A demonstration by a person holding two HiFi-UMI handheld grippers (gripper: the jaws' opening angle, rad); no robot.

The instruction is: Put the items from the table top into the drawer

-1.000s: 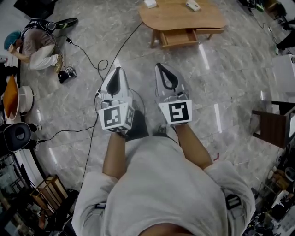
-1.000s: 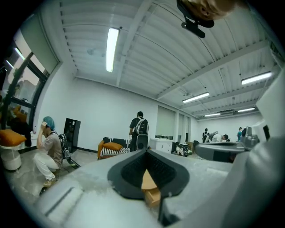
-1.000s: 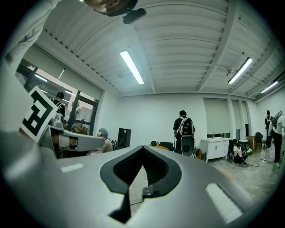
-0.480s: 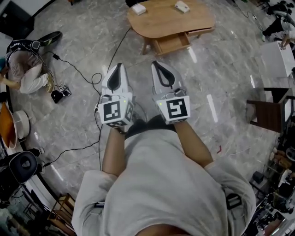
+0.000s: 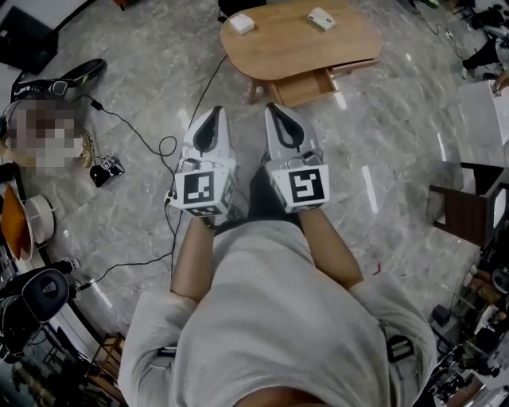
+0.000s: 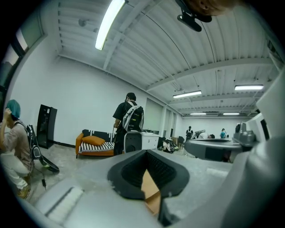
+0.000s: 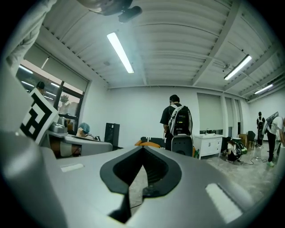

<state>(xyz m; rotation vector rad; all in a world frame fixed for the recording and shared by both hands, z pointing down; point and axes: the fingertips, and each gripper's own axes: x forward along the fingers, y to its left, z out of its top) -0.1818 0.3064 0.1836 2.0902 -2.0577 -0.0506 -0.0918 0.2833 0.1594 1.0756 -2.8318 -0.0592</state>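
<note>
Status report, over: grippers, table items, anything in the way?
Left gripper, right gripper shut, empty. Left white item, right white item on table; drawer open. Black cable on floor, left of path.

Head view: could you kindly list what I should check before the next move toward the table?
1. Drawer pulled open: ok.
2. Left white item and right white item on the table: ok.
3. Left gripper empty, jaws shut: ok.
4. Right gripper empty, jaws shut: ok.
5. Table within reach: not ok, floor lies between.
6. Floor cable clear of the feet: cannot tell.
</note>
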